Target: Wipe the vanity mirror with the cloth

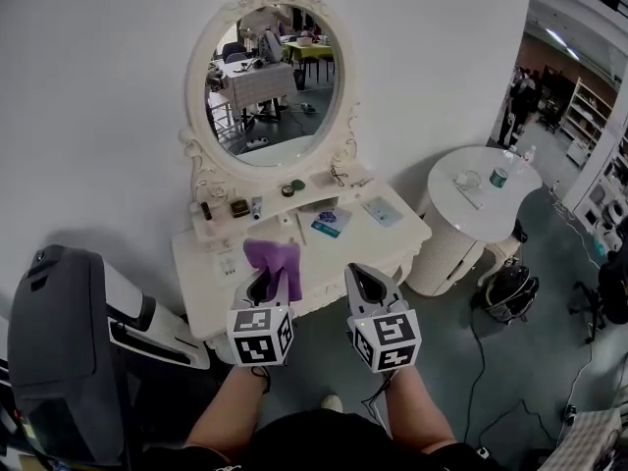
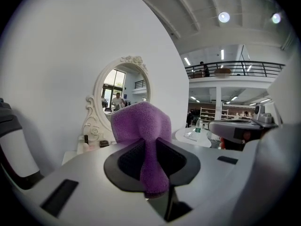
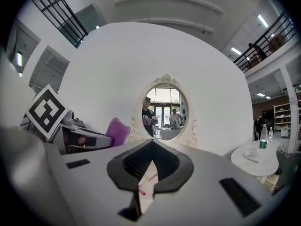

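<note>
Head view: both grippers sit low in front of the oval mirror in an ornate white frame (image 1: 273, 84), over the front edge of the white vanity table (image 1: 392, 234) below it. L gripper (image 1: 263, 287) is on the left, R gripper (image 1: 369, 287) just beside it.

L gripper view gives what the head view can't. The L gripper's (image 2: 150, 161) jaws are clamped on the fluffy purple cloth (image 2: 143, 131), a narrow strip squeezed between the black pads (image 2: 129, 161) with a short tail hanging below. The rest bunches up in a rounded wad above the tips, covering the mirror's (image 2: 123, 86) lower right.

Head view adds the cloth's (image 1: 275, 266) lie: long axis runs along the jaws, pointing away from the person toward the mirror, widest at the far end.

R gripper view: the R gripper's (image 3: 150, 166) jaws are pressed together at the tips w/ nothing in them. The mirror (image 3: 164, 112) is dead ahead, the cloth (image 3: 117, 131) at its lower left.

Only the head view shows the round white side table (image 1: 461, 209) to the mirror's lower right.
</note>
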`<act>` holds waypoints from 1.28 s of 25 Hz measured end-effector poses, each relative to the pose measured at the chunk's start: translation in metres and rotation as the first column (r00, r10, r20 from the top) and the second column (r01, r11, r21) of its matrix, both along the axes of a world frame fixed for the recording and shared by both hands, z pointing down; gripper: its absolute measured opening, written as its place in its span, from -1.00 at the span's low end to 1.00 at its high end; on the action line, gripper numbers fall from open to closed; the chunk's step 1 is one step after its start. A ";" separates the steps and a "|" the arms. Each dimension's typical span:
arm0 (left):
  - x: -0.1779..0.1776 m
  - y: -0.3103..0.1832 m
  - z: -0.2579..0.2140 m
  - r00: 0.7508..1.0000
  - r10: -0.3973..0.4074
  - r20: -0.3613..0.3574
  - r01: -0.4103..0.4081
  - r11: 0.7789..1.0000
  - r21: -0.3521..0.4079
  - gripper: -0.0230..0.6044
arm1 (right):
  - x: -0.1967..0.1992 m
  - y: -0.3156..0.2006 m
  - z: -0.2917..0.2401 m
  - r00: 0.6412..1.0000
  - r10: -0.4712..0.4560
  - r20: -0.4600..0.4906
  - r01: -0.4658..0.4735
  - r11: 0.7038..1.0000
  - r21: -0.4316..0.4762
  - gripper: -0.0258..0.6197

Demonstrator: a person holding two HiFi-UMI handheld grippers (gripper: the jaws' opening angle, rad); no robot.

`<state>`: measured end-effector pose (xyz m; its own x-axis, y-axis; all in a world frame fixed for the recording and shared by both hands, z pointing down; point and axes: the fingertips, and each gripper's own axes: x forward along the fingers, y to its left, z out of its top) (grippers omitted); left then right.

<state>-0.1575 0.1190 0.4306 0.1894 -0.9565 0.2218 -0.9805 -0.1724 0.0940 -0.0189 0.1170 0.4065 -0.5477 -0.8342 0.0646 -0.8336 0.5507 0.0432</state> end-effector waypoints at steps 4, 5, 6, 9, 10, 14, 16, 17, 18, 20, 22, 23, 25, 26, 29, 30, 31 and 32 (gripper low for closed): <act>0.025 -0.031 -0.001 1.000 -0.019 0.008 0.019 1.000 0.001 -0.69 | 0.025 -0.030 0.005 1.000 -0.020 0.002 0.020 1.000 -0.010 -0.89; 0.030 -0.037 0.000 1.000 -0.025 0.009 0.024 1.000 0.001 -0.69 | 0.030 -0.037 0.007 1.000 -0.024 0.004 0.024 1.000 -0.011 -0.89; 0.035 -0.043 0.001 0.999 -0.030 0.012 0.030 1.000 -0.001 -0.69 | 0.035 -0.043 0.008 1.000 -0.028 0.006 0.028 1.000 -0.013 -0.89; 0.046 -0.054 0.006 0.999 -0.045 0.022 0.045 0.999 -0.014 -0.69 | 0.046 -0.058 0.013 0.999 -0.043 0.018 0.044 0.999 -0.021 -0.89; 0.049 -0.057 0.008 0.999 -0.048 0.025 0.049 0.999 -0.020 -0.69 | 0.048 -0.062 0.014 0.999 -0.048 0.024 0.048 0.999 -0.023 -0.89; 0.058 -0.071 0.011 0.998 -0.057 0.039 0.059 0.998 -0.033 -0.69 | 0.054 -0.074 0.015 0.997 -0.063 0.040 0.064 0.998 -0.022 -0.89; 0.059 -0.078 0.011 0.997 -0.061 0.041 0.063 0.997 -0.034 -0.69 | 0.055 -0.081 0.017 0.997 -0.066 0.044 0.067 0.997 -0.025 -0.89; 0.059 -0.082 0.011 0.997 -0.063 0.042 0.064 0.997 -0.034 -0.69 | 0.054 -0.085 0.018 0.997 -0.067 0.048 0.069 0.997 -0.029 -0.89; 0.058 -0.085 0.012 0.997 -0.064 0.042 0.066 0.997 -0.034 -0.69 | 0.053 -0.089 0.019 0.996 -0.070 0.050 0.072 0.997 -0.032 -0.89; 0.055 -0.094 0.014 0.997 -0.069 0.039 0.070 0.997 -0.031 -0.69 | 0.050 -0.099 0.022 0.996 -0.078 0.047 0.079 0.996 -0.032 -0.89; 0.052 -0.106 0.016 0.997 -0.076 0.034 0.077 0.997 -0.028 -0.69 | 0.045 -0.110 0.023 0.995 -0.090 0.040 0.091 0.996 -0.026 -0.89; 0.050 -0.111 0.017 0.996 -0.080 0.033 0.081 0.996 -0.025 -0.68 | 0.042 -0.116 0.022 0.995 -0.096 0.039 0.097 0.995 -0.023 -0.89; 0.046 -0.124 0.017 0.996 -0.085 0.036 0.086 0.996 -0.022 -0.69 | 0.036 -0.130 0.021 0.993 -0.107 0.042 0.108 0.994 -0.015 -0.89; 0.043 -0.131 0.017 0.995 -0.087 0.037 0.088 0.996 -0.022 -0.69 | 0.033 -0.138 0.020 0.993 -0.112 0.044 0.113 0.993 -0.014 -0.89; 0.034 -0.157 0.017 0.994 -0.099 0.035 0.100 0.995 -0.021 -0.69 | 0.023 -0.163 0.020 0.991 -0.132 0.036 0.132 0.991 -0.015 -0.89; 0.031 -0.166 0.016 0.994 -0.105 0.032 0.105 0.994 -0.020 -0.69 | 0.019 -0.172 0.020 0.990 -0.137 0.030 0.138 0.990 -0.016 -0.89; 0.028 -0.175 0.014 0.994 -0.109 0.028 0.110 0.994 -0.017 -0.69 | 0.016 -0.181 0.020 0.989 -0.142 0.027 0.142 0.990 -0.017 -0.89; 0.025 -0.183 0.012 0.993 -0.113 0.025 0.114 0.993 -0.014 -0.69 | 0.013 -0.190 0.018 0.989 -0.147 0.026 0.147 0.989 -0.017 -0.89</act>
<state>-0.1323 -0.0640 0.4430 0.0743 -0.9680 0.2397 -0.9957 -0.0587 0.0717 -0.0061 -0.0735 0.4248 -0.6658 -0.7434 0.0641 -0.7443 0.6677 0.0125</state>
